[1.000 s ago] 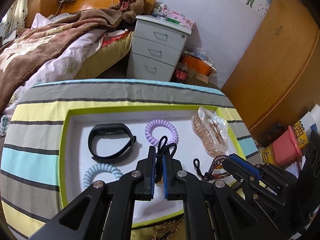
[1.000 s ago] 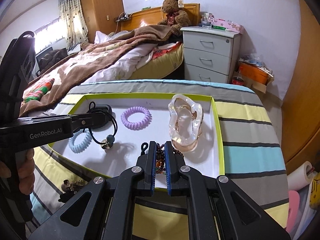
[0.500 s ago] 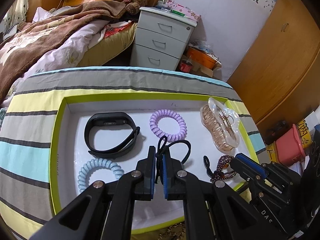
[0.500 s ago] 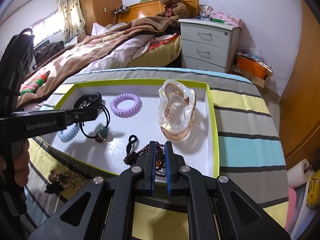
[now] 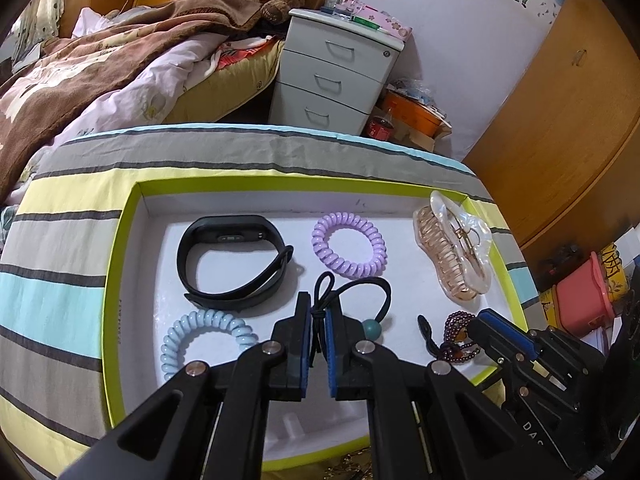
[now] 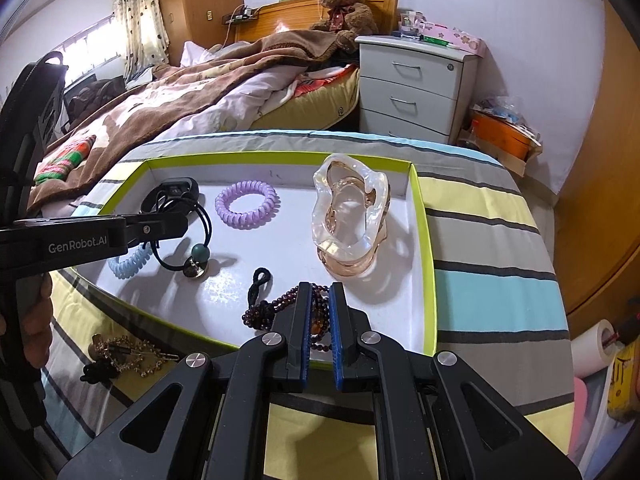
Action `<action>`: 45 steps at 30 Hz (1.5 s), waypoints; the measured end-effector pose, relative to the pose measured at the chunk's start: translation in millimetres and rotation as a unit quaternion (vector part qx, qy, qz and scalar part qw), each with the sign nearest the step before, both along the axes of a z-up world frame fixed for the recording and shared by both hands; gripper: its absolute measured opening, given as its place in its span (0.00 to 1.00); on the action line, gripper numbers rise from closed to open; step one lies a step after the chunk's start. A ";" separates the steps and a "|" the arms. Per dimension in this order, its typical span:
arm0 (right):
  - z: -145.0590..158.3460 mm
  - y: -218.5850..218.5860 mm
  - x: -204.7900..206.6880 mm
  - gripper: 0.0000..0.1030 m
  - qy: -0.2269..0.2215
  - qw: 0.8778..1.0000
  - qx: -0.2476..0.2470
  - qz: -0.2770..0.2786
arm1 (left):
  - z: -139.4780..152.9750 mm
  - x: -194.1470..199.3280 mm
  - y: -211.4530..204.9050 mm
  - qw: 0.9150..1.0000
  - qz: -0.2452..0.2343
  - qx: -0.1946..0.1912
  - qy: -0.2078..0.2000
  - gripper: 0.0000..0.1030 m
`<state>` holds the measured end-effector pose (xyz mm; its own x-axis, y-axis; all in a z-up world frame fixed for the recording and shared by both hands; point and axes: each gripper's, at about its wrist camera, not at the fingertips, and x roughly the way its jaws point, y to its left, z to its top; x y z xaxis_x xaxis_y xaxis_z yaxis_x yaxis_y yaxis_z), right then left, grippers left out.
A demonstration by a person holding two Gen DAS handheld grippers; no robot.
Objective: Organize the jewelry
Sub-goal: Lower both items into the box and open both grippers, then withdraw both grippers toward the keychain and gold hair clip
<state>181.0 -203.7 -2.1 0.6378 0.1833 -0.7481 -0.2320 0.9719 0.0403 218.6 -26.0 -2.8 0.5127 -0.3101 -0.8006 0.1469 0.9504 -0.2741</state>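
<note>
black hair tie (image 5: 352, 292): pinched at its knot between the left tool's fingers, its loop hanging over the tray floor, a teal bead (image 6: 200, 252) and a metal charm at the low end
left tool (image 5: 318, 312): clamped on the black hair tie, over the front middle of the tray
bead bracelet (image 6: 276, 308): dark red beads (a black cord loop at one end), lying at the tray's front right, its near part between the right tool's fingers
right tool (image 6: 319, 300): closed on the bead bracelet, fingers narrowly apart with the beads between them
tray (image 5: 120, 248): white inside, lime-green rim, shallow, set on the bench
black band (image 5: 232, 264): lying in the tray's back left, strap curled
purple coil tie (image 5: 349, 245): flat in the back middle, just beyond the black hair tie
blue coil tie (image 5: 204, 336): front left, just in front of the black band
hair claw (image 5: 454, 252): translucent amber, on its side at the right end of the tray
gold chain (image 6: 132, 354): a heap outside the tray, on the bench by its front left rim, with a small black piece beside it
bench (image 6: 492, 248): covered in a cloth striped grey, yellow and pale blue
beyond: a bed (image 6: 192, 88) with a brown blanket, a teddy bear (image 6: 346, 4), a white drawer unit (image 6: 412, 84)
</note>
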 end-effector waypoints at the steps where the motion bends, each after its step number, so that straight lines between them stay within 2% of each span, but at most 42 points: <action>1: 0.1 -0.1 0.0 0.08 0.000 1.000 0.001 0.000 | 0.4 -0.3 0.1 1.000 0.000 0.001 -0.001 0.09; 3: 0.4 0.1 -0.5 0.08 0.000 1.000 0.002 -0.002 | 0.8 -1.3 0.2 1.000 -0.001 0.002 -0.002 0.19; 7: 1.5 -0.5 -1.8 0.09 -0.003 1.000 0.004 -0.004 | 0.9 -3.0 1.1 1.000 -0.002 0.002 -0.002 0.24; 10: 3.0 -1.3 -2.9 0.13 -0.005 1.000 0.006 -0.005 | 1.0 -4.3 0.2 1.000 -0.003 0.004 -0.002 0.28; 15: 4.6 -1.7 -5.1 0.14 -0.009 1.000 0.005 -0.010 | 2.7 -7.0 0.4 1.000 0.000 0.005 -0.002 0.40; 18: 7.6 -3.0 -7.5 0.19 -0.015 1.000 0.006 -0.014 | 3.6 -8.6 1.6 1.000 0.003 0.004 -0.001 0.41; 20: 9.8 -4.5 -9.7 0.23 -0.017 1.000 0.008 -0.015 | 4.9 -10.6 1.8 1.000 0.003 0.005 -0.002 0.47; 27: 16.6 -2.5 -16.8 0.30 -0.027 0.999 0.010 -0.019 | 11.4 -18.2 4.0 1.000 0.006 0.004 -0.008 0.51; 39: 29.0 -1.3 -33.9 0.31 -0.042 0.999 0.015 -0.023 | 30.9 -37.0 8.7 0.999 0.008 0.008 -0.032 0.56; 45: 35.8 0.2 -49.3 0.31 -0.055 0.998 0.022 -0.021 | 43.3 -58.6 12.9 0.998 0.011 0.017 -0.056 0.57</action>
<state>131.7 -203.4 33.7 0.7229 0.1865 -0.6653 -0.1968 0.9786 0.0605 160.1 -13.1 40.5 0.6055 -0.2707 -0.7484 0.1537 0.9624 -0.2238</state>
